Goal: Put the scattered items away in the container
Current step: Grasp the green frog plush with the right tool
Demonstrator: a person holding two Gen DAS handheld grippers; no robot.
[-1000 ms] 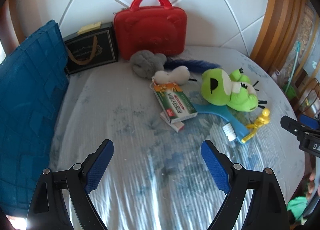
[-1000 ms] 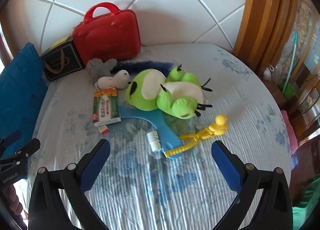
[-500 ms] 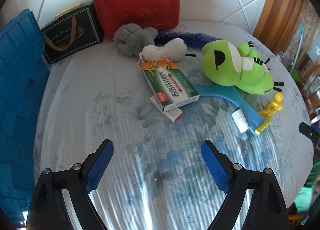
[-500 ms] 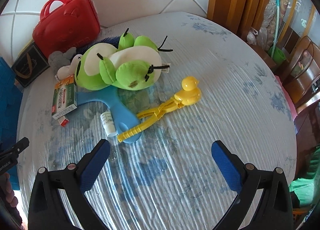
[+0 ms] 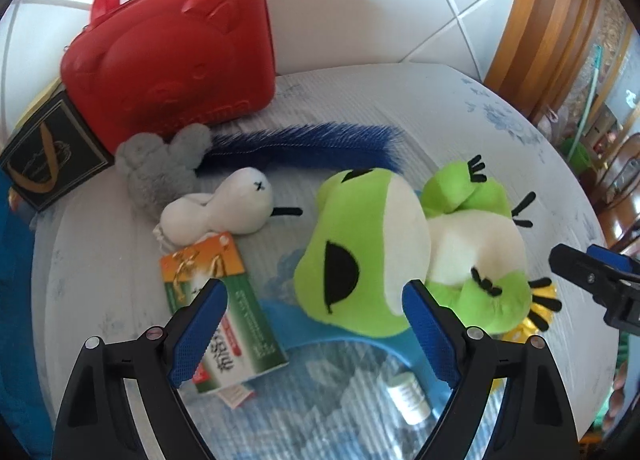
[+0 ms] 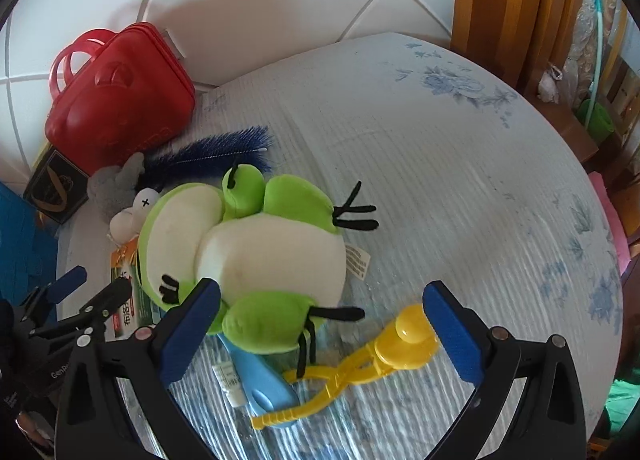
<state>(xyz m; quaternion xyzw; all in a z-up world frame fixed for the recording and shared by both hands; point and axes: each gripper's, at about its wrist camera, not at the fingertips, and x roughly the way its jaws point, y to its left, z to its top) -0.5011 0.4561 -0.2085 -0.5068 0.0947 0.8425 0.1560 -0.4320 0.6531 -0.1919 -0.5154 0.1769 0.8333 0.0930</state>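
Observation:
A green frog plush (image 5: 360, 244) (image 6: 256, 252) lies on its back mid-table, over a light blue flat tool (image 5: 328, 340). My left gripper (image 5: 312, 300) hangs open just above the frog's head and a green box (image 5: 236, 324). My right gripper (image 6: 322, 296) is open too, spanning the frog's legs and a yellow duck clamp (image 6: 360, 364). Neither holds anything. A small white bottle (image 5: 408, 396), a white plush (image 5: 224, 212), a grey plush (image 5: 160, 164) and a blue feathery brush (image 5: 304, 144) lie around. A blue crate (image 5: 12, 260) shows at the left edge.
A red hard case (image 5: 172, 56) and a black gift box (image 5: 44, 156) stand against the white tiled wall at the back. The round table (image 6: 460, 180) has a floral cover. Wooden chairs (image 6: 512, 0) stand beyond the right rim.
Both grippers have moved forward and lower toward the pile, so the frog now fills the middle of both views. Their jaws stayed wide. Nothing on the table has shifted.

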